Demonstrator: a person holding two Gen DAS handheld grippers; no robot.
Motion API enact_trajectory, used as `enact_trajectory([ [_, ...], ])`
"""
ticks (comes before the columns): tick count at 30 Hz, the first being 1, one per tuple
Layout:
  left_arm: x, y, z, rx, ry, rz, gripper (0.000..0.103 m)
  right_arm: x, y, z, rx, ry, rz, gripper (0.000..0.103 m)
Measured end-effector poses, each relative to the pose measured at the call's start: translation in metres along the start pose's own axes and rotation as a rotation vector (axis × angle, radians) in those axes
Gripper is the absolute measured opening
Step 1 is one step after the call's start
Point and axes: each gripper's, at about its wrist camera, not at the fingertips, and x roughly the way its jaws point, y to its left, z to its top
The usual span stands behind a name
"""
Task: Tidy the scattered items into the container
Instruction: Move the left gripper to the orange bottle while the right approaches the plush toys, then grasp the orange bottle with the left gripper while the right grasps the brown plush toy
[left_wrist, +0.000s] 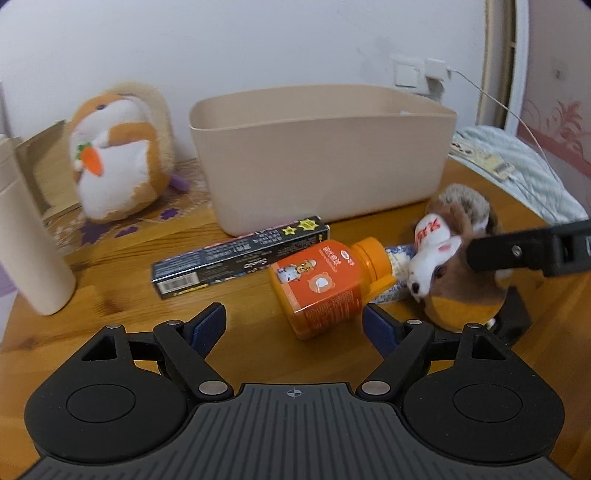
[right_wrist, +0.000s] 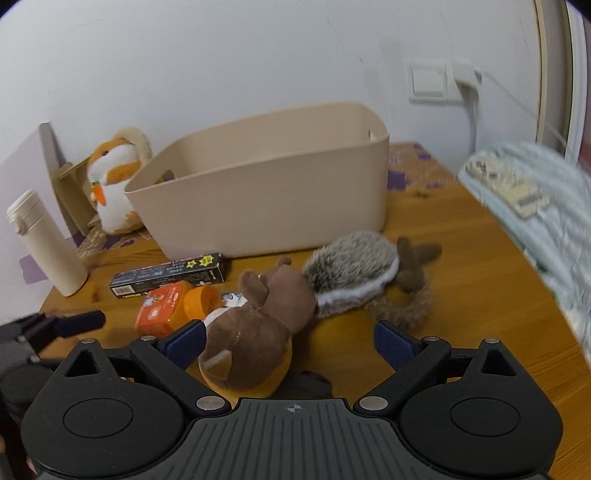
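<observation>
A beige container stands at the back of the wooden table. In front of it lie a black carton, an orange bottle on its side, a white packet and a brown squirrel plush. My left gripper is open, low over the table, with the bottle's base just between its fingertips, untouched. My right gripper is open wide around the squirrel plush; the plush sits close to the left pad and well clear of the right one. Its grey bushy tail stretches toward the container.
An orange-and-white hamster plush and a beige flask stand at the left, beside a cardboard stand. A bed with light bedding borders the table on the right. A wall socket and cable hang behind.
</observation>
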Motion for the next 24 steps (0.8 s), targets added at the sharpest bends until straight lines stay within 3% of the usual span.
enact_trajectory([
  [10,0.036,0.001,0.005,0.166,-0.024,-0.145,0.082,0.025,0.022,0.007,-0.003,0.046,-0.069,0.103],
  [19,0.054,0.007,0.008,0.132,-0.028,-0.212,0.078,0.04,0.023,0.009,-0.004,0.06,-0.111,0.102],
  [22,0.056,0.009,0.004,0.124,-0.021,-0.217,0.075,0.043,0.017,0.006,0.023,0.082,-0.088,0.096],
  [24,0.053,0.014,0.002,0.105,-0.022,-0.223,0.074,0.042,0.013,0.004,0.037,0.079,-0.074,0.078],
])
